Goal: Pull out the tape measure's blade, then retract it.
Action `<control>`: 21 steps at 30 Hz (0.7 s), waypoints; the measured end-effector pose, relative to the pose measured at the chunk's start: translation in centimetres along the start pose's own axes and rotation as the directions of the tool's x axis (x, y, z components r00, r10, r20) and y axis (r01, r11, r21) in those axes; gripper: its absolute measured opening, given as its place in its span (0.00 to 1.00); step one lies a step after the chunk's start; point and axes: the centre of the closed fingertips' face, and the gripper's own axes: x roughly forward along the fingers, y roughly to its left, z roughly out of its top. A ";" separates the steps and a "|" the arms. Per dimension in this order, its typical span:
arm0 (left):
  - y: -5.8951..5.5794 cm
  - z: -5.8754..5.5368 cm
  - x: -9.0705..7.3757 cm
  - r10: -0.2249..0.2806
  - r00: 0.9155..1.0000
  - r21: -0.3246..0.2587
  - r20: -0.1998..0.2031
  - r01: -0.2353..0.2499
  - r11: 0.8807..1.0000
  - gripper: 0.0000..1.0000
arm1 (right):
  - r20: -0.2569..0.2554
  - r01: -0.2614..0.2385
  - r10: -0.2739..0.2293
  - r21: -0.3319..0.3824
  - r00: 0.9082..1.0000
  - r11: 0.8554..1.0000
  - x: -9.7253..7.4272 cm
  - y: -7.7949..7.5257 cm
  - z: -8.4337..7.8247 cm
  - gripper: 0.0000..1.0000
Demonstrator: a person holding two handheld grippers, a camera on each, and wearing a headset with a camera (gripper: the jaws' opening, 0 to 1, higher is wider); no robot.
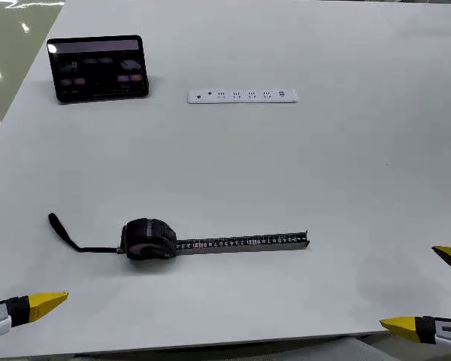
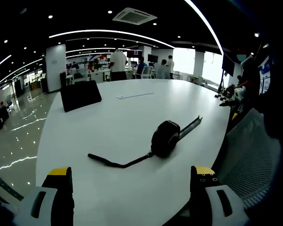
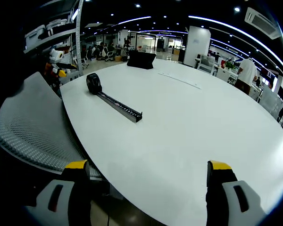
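Note:
A black tape measure (image 1: 148,239) lies on the white table (image 1: 233,165), with its blade (image 1: 242,242) pulled out to the right and a black wrist strap (image 1: 64,232) trailing left. It also lies ahead in the left gripper view, tape measure (image 2: 165,138), and far left in the right gripper view, tape measure (image 3: 94,83) with blade (image 3: 119,104). My left gripper (image 2: 131,175) is open at the table's near left edge, its yellow fingertip (image 1: 47,302) showing. My right gripper (image 3: 148,165) is open at the near right edge, gripper (image 1: 427,291), holding nothing.
A dark tablet (image 1: 98,68) stands propped at the back left. A white power strip (image 1: 242,95) lies at the back centre. A grey mesh chair back (image 3: 30,127) sits by the near edge. People stand at desks far behind in the office.

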 end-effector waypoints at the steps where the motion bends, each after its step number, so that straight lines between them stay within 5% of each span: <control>1: -0.2 0.0 0.0 -0.008 1.000 0.000 0.001 0.008 1.000 1.00 | 0.004 0.003 -0.003 0.007 1.000 1.000 -0.1 0.0 0.1 1.00; 18: -0.4 -0.2 0.1 0.003 1.000 -0.010 -0.001 -0.003 1.000 1.00 | 0.000 0.005 -0.005 -0.013 1.000 1.000 -0.7 0.7 -0.1 1.00; 21: -0.2 -0.9 0.4 0.019 0.999 -0.008 -0.033 -0.019 1.000 1.00 | -0.003 0.011 -0.011 -0.017 1.000 1.000 -0.7 0.7 -0.2 1.00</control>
